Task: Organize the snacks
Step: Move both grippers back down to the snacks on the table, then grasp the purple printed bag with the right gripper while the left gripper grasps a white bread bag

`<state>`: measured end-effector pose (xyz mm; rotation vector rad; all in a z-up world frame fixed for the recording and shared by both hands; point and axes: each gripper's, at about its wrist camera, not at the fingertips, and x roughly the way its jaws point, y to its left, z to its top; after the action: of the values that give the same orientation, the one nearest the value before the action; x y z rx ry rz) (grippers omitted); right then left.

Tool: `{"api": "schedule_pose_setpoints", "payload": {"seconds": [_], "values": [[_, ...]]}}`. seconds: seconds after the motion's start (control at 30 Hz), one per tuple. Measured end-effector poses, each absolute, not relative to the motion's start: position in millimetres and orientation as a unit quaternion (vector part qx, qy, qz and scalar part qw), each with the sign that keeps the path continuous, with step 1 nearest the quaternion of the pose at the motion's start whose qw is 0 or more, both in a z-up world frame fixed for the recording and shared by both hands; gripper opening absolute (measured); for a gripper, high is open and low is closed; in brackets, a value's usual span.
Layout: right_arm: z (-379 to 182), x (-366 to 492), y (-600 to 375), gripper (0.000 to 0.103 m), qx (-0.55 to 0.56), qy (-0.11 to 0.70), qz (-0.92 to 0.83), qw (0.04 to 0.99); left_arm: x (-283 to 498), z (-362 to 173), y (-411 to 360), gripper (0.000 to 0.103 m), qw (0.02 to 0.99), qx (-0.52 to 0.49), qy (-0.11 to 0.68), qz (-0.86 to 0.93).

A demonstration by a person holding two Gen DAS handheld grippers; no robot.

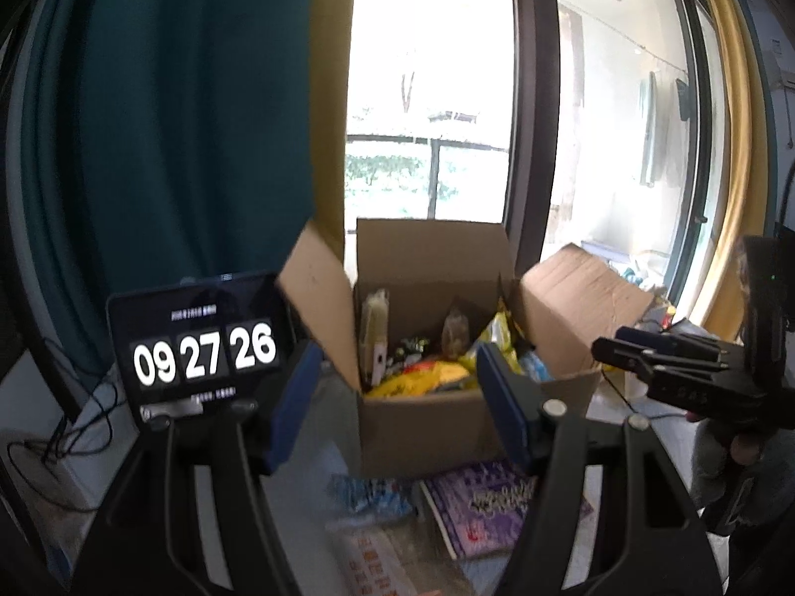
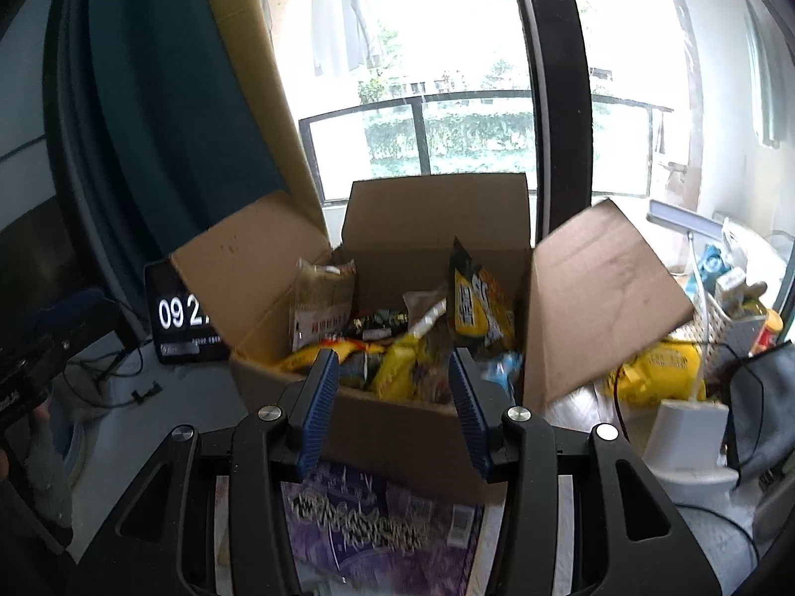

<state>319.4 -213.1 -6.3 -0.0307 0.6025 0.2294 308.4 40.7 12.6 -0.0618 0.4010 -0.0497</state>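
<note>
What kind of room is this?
Probably a room in a home, by a balcony. A big window with a railing outside, a teal curtain, and a cardboard box of snacks suggest it.

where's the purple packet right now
The purple packet lies flat on the table just in front of the open cardboard box, low in both wrist views, with a blue-and-white packet to its left.

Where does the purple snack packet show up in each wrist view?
Left wrist: purple snack packet lies low, right of centre, on the table in front of the cardboard box.
Right wrist: purple snack packet lies at bottom centre, below the box.
Shared landmark: the clock display, left of the box.
</note>
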Motion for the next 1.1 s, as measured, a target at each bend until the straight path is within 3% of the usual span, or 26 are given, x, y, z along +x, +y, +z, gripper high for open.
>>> {"api": "schedule_pose_setpoints", "payload": {"seconds": [0.23,0.6,1.1], "values": [[-34.8,290.1,-219.1,0.052,-0.031,0.321,0.118,0.939,292.6,-22.0,36.7,0.067,0.971,-0.037,0.234,-0.021],[-102.6,262.2,-216.0,0.07,-0.07,0.384,0.143,0.909,273.2,-90.1,36.9,0.067,0.95,-0.035,0.311,-0.008],[-163.4,261.3,-212.8,0.071,-0.164,0.444,0.099,0.875,262.0,-128.1,60.7,0.067,0.932,-0.085,0.352,0.004]]}}
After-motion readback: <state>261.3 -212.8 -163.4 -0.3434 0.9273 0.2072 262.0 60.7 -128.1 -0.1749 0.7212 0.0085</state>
